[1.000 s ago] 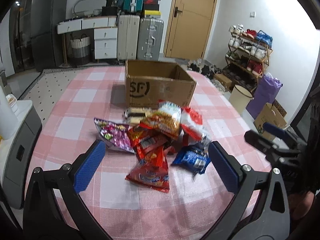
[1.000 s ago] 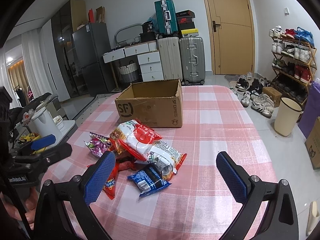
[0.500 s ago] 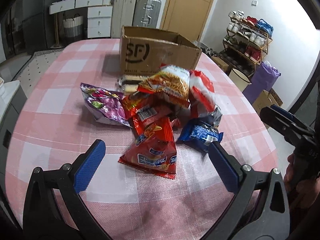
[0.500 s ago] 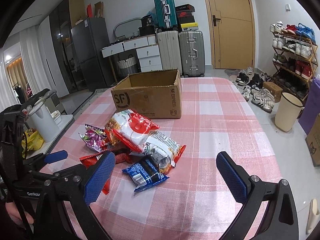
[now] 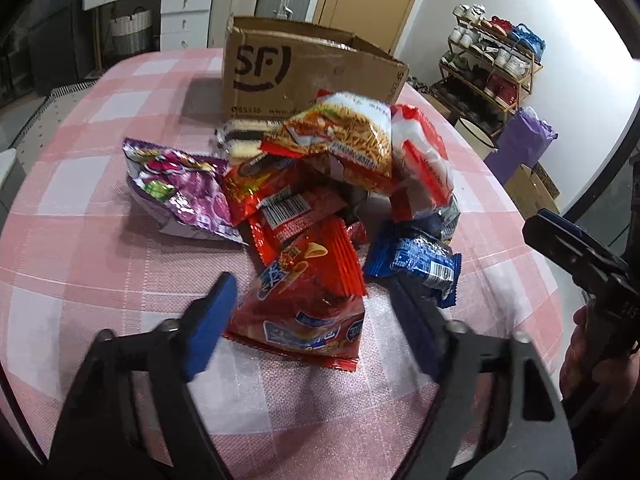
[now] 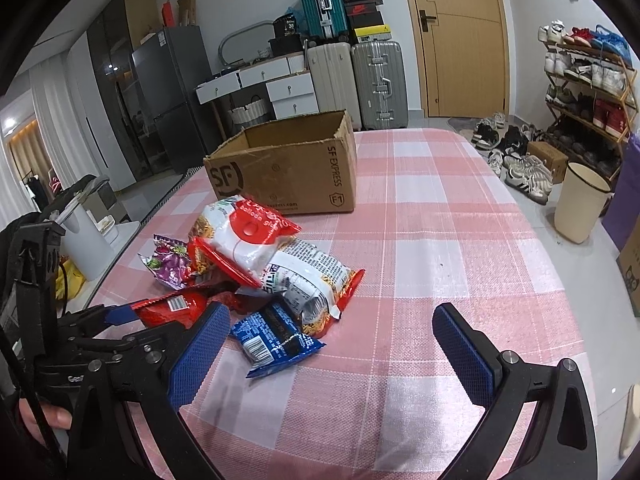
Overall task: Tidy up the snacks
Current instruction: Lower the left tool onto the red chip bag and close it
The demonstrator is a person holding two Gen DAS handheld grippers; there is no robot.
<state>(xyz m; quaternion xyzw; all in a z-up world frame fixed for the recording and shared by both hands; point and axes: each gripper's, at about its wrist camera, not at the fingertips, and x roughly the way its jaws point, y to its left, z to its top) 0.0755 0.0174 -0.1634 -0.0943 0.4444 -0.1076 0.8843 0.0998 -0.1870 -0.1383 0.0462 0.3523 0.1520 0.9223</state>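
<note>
Crinkly red chip bag (image 5: 308, 300) lies between the closing left hand-held gripper (image 5: 316, 312); right hand-held gripper (image 6: 332, 344) open over the pink-checked bench (image 6: 440, 240).

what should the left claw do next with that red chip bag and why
Probably finish closing on the red chip bag, then lift it toward the cardboard box. The left claw is closing with the bag between its pads, not yet pinched, and the box behind the pile stands open.

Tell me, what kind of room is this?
Probably a room in someone's home: suitcases stand by a wooden door, a shoe rack lines the wall, and a fridge is nearby.
</note>
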